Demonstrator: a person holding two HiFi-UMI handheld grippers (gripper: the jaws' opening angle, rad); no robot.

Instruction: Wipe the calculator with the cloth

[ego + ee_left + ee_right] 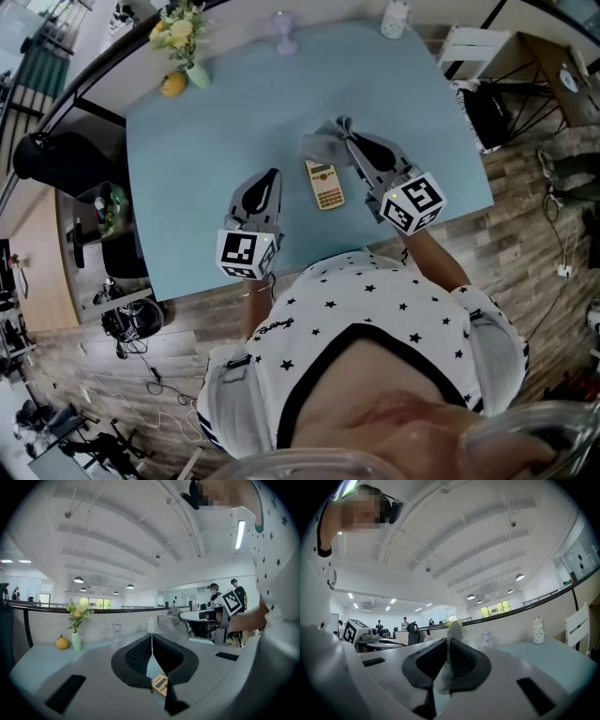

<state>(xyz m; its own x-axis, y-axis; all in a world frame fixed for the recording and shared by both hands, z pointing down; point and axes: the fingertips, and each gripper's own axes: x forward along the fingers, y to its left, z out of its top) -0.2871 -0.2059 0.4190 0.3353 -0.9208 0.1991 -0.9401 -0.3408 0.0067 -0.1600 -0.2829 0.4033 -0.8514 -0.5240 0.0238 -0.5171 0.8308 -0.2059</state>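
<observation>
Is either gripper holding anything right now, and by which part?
The right gripper pinches the grey cloth by a bunched fold. The left gripper is shut on nothing.

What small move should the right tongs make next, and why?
Probably bring the right tongs back toward the calculator. They are shut on the cloth, which is just beyond the calculator's far end and not yet over it.

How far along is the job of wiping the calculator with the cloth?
Done: the grey cloth is clamped in the right gripper. In hand: it hangs at the far end of the calculator; contact cannot be confirmed. Left: the wiping itself. The left gripper sits shut and empty beside the calculator.
</observation>
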